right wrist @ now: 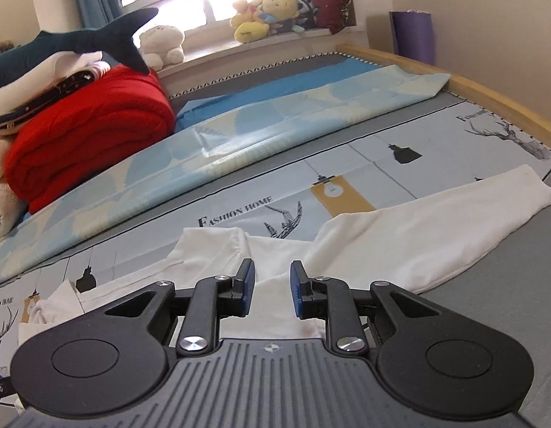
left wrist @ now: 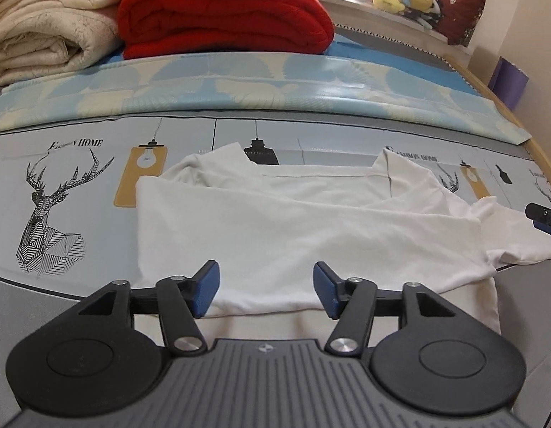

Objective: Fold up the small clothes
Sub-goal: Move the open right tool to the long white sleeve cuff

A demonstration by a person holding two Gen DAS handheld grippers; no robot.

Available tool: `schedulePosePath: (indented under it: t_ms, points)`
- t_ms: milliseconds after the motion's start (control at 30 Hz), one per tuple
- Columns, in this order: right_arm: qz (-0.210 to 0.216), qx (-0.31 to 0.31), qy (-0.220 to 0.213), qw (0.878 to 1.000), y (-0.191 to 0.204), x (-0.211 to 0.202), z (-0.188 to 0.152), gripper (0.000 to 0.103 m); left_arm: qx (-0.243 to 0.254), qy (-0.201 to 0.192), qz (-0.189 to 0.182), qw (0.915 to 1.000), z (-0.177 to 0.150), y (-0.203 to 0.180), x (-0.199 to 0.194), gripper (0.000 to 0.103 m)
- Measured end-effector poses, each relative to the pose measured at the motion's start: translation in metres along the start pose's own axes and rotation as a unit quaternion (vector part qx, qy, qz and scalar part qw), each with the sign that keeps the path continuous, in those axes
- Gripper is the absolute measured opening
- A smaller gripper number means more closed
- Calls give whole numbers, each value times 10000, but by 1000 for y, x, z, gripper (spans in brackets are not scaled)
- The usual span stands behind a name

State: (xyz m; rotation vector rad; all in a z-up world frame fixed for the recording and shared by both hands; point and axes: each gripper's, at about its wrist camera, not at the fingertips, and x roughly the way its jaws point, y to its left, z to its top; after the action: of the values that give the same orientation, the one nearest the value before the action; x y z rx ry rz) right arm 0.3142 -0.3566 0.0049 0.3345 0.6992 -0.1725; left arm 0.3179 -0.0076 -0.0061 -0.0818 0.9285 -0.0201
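Shirt first: your white top lies on the bed, on the printed sheet with the stags and lamps, its near part folded up over the body so a long crease runs across the middle. Your left tongs hang just above the near hem, blue pads spread wide with only air between them and cloth lying underneath, so nothing is gripped on that side. Your right tongs stand over the other end of the shirt, parted by a narrower gap, and there too I see no fabric pinched between the pads. One sleeve runs out away from them across the sheet, flat and unfolded (that looks like the next bit to bring in). Judging by both tools hanging free over a fold that sits neat, you've laid that fold down and let it go. Back by the wall, the red blanket and the cream one sit well apart from your work.
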Motion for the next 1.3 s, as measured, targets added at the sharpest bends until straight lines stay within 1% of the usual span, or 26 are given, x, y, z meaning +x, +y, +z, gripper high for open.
schedulePosePath:
  t_ms: [67, 167, 267, 333, 400, 467, 533, 567, 633, 667, 700, 767, 800, 833, 867, 933, 1033, 1100, 1167, 1300]
  points:
    - [3, -43, -56, 10000, 2, -4, -2, 23, 35, -88, -4, 10000, -5, -1, -4, 70]
    - [119, -146, -104, 9998, 8, -7, -6, 23, 150, -184, 67, 9997, -13, -2, -10, 70]
    - [253, -289, -164, 9991, 21, -12, -10, 23, 241, -156, -57, 9996, -20, -2, -12, 70]
    - [386, -325, -181, 9986, 28, -16, -13, 23, 228, -139, -46, 9996, -25, -1, -13, 71]
    - [492, -360, -159, 9980, 33, -20, -15, 23, 203, -165, -9, 9997, -29, 1, -17, 74]
    - [528, -386, -123, 9978, 37, -23, -18, 23, 147, -269, 53, 9995, -32, 2, -23, 84]
    - [467, -405, -62, 9981, 38, -26, -22, 23, 91, -373, 47, 9993, -35, 3, -30, 85]
    - [436, -368, -49, 9984, 37, -28, -24, 26, 95, -388, 18, 9992, -36, 2, -33, 85]
    - [343, -213, -66, 9992, 32, -32, -29, 37, 154, -404, -64, 9990, -38, -3, -37, 85]
    - [274, -97, -89, 9995, 29, -35, -32, 46, 181, -420, -78, 9989, -40, -6, -40, 85]
    - [233, 45, -110, 9997, 24, -37, -35, 50, 219, -453, -93, 9987, -41, -10, -42, 85]
    - [221, 335, -149, 9991, 13, -40, -40, 50, 275, -619, -126, 9976, -42, -17, -48, 85]
    - [181, 413, -185, 9988, 8, -40, -44, 50, 284, -707, -121, 9970, -42, -21, -51, 85]
    - [72, 466, -134, 9988, 6, -38, -46, 51, 292, -777, -105, 9965, -42, -25, -52, 85]
    - [18, 573, -60, 9983, 2, -36, -47, 51, 301, -801, -96, 9963, -41, -28, -52, 85]
    - [65, 720, -36, 9974, -3, -32, -47, 51, 279, -840, -120, 9960, -37, -31, -51, 85]
    - [29, 683, -114, 9976, -2, -25, -43, 51, 111, -869, -225, 9959, -27, -28, -48, 85]
    - [82, 663, -117, 9977, 0, -19, -38, 51, 105, -768, -325, 9965, -21, -26, -44, 85]
    - [116, 651, -146, 9977, -1, -14, -29, 51, 232, -735, -318, 9965, -16, -25, -38, 85]
    - [57, 687, -186, 9974, -11, 0, -16, 51, 606, -725, -157, 9954, -15, -24, -28, 85]
